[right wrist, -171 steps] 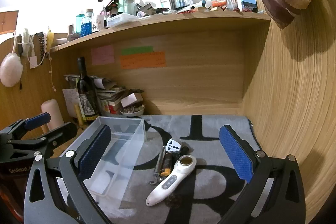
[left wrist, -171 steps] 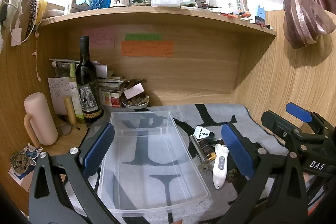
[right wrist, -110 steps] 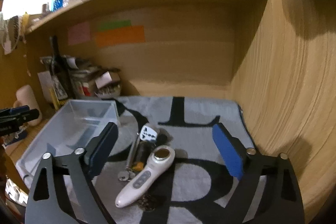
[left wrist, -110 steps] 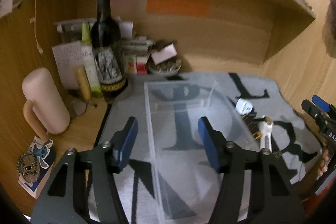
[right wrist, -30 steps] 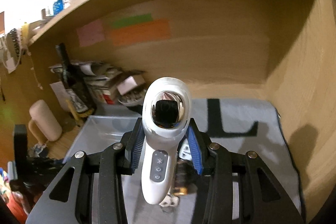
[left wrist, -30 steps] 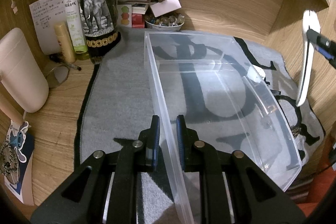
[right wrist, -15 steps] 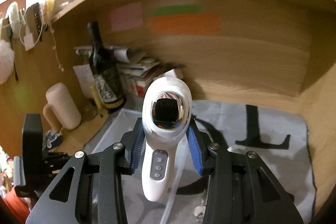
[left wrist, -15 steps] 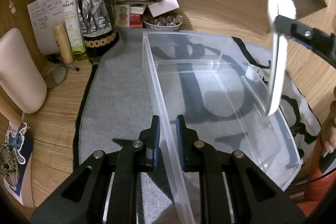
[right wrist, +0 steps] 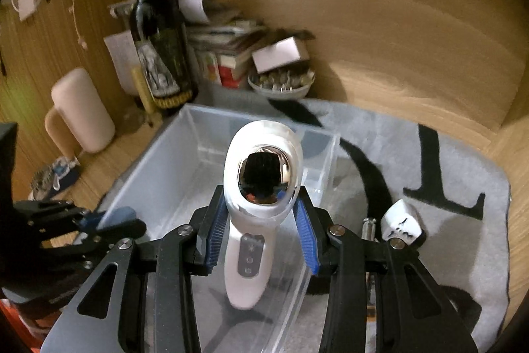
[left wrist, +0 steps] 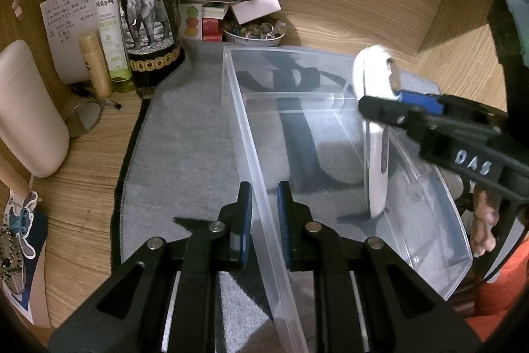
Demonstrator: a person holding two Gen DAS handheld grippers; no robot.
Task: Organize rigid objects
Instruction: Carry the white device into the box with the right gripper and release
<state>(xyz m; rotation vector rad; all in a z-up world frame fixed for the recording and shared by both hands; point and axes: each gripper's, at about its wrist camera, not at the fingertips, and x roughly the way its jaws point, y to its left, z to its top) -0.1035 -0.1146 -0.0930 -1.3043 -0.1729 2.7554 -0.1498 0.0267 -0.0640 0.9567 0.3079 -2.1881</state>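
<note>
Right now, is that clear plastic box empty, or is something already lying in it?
Empty. Through the clear plastic box only the grey mat shows. The white handheld device hangs over it, clamped in the right tool, not lying inside.

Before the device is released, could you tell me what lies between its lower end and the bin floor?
Only air: in the left wrist view the white device, clamped in the right gripper, hangs above the clear bin, whose floor below it is bare.

So the bin (left wrist: 251, 134) sits on the mat (left wrist: 185, 134) mid-bench, bottle (left wrist: 148, 5) and bowl (left wrist: 254, 35) behind it in the bench's back-left corner, adapter (right wrist: 401, 225) on the mat right of it.
</note>
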